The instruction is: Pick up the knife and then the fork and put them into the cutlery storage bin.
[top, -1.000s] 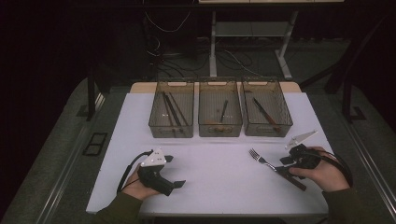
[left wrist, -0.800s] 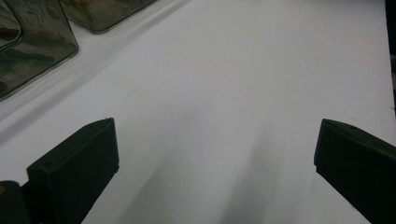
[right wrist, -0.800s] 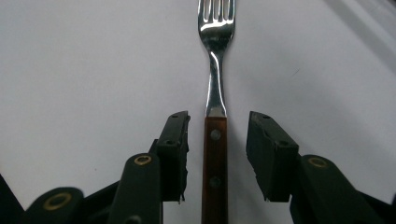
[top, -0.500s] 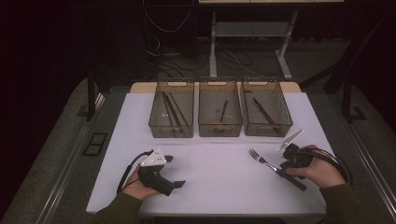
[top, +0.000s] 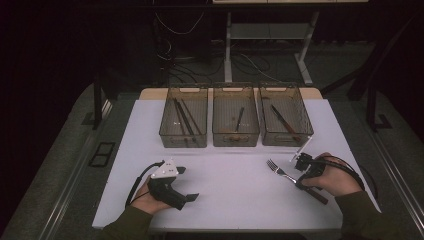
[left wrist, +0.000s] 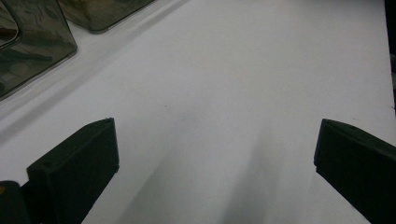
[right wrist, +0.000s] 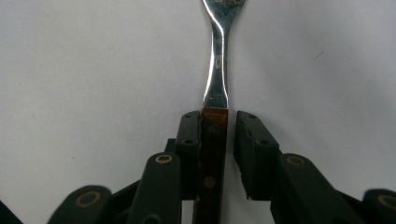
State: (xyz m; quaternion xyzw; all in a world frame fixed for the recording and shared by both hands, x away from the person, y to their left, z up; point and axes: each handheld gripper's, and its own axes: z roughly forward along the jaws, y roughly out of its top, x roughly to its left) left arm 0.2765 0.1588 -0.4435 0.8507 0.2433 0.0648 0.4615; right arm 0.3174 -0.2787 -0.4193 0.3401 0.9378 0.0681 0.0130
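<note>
On the white table (top: 235, 190) there are 3 clear bins (top: 235, 121) in a row, 1 fork (top: 280, 171) and 2 hand-held grippers. From the high view, the left bin holds what look like 2 or 3 dark sticks, the middle bin 1 dark utensil and the right bin 1 or 2; their kind is too small to tell. The right gripper (top: 301, 176) is low over the table at the near right, the hand (top: 332, 177) wrapped over it and the forearm coming in from the bottom edge; the jaws point left and slightly away from the person, along the fork. The fork lies flat, its tines ahead of this gripper and its dark handle running back under the hand, well short of the bins. The right gripper view adds what the high view cannot: the fork's brown riveted handle (right wrist: 212, 158) sits between the 2 jaws, touching the left one, with a thin gap to the right one, so the jaws are nearly closed around it without clamping it. The left gripper (top: 187, 194) rests at the near left, well apart from the fork, held from behind by the left hand (top: 147, 200), jaws pointing right. The left gripper view shows its 2 jaws spread wide with bare table between them and 2 bin corners (left wrist: 32, 42) ahead to its left.
</note>
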